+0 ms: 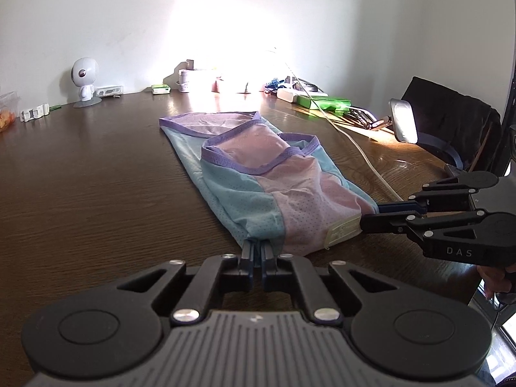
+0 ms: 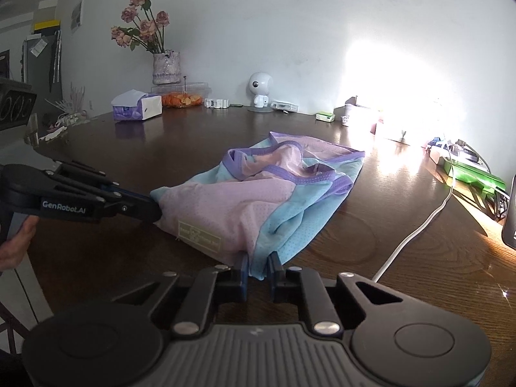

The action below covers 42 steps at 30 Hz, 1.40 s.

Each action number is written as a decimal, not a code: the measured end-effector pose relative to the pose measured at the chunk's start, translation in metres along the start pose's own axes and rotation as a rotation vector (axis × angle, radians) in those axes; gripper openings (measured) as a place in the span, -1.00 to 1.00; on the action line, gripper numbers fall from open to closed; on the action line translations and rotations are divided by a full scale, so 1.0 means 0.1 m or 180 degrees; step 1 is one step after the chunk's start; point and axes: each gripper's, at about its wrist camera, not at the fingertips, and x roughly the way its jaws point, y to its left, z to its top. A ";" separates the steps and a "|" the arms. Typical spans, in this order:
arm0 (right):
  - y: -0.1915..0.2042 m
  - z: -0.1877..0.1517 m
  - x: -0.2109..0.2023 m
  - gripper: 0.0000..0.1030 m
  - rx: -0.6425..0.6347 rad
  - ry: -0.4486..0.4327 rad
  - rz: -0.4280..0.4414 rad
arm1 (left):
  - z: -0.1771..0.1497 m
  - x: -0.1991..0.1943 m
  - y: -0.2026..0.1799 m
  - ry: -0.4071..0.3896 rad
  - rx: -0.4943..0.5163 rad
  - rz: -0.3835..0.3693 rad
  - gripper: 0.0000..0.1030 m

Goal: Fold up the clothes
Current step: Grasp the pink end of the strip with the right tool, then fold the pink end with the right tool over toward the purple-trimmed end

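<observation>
At the bottom centre of the left wrist view, the left gripper [image 1: 257, 247] is clenched on the near hem of a mesh garment in light blue and pale pink with purple trim [image 1: 254, 174], its two black fingers drawn almost together with the cloth edge pinched between them. The right gripper [image 2: 258, 262] grasps the same hem at the blue and pink seam, low in the right wrist view; its fingertips sit under the fabric, so the pads themselves are hidden. Each gripper also enters the other's frame from the side, cut off at the edge with part of a hand [image 2: 14, 242] behind it. The single garment lies flattened mid-frame on the dark brown wooden table [image 1: 96, 200], one cream label near its front corner. Glare at upper right washes out the clutter there. One white cable [image 2: 416, 235] runs beside the garment.
</observation>
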 end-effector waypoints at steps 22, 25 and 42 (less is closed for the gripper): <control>0.25 -0.02 -0.93 -0.94 0.0048 -0.0414 0.0129 | -0.06 -1.04 -0.19 -0.0688 -0.0276 -0.0254 -0.98; 0.24 0.14 -1.00 -0.95 0.0027 -0.0562 0.0090 | 0.12 -1.02 -0.19 -0.0797 -0.0321 -0.0222 -0.98; -0.51 0.45 -0.08 -0.08 0.0902 -0.0063 -0.0347 | 0.57 0.08 0.26 0.0008 -0.0876 0.0076 -0.11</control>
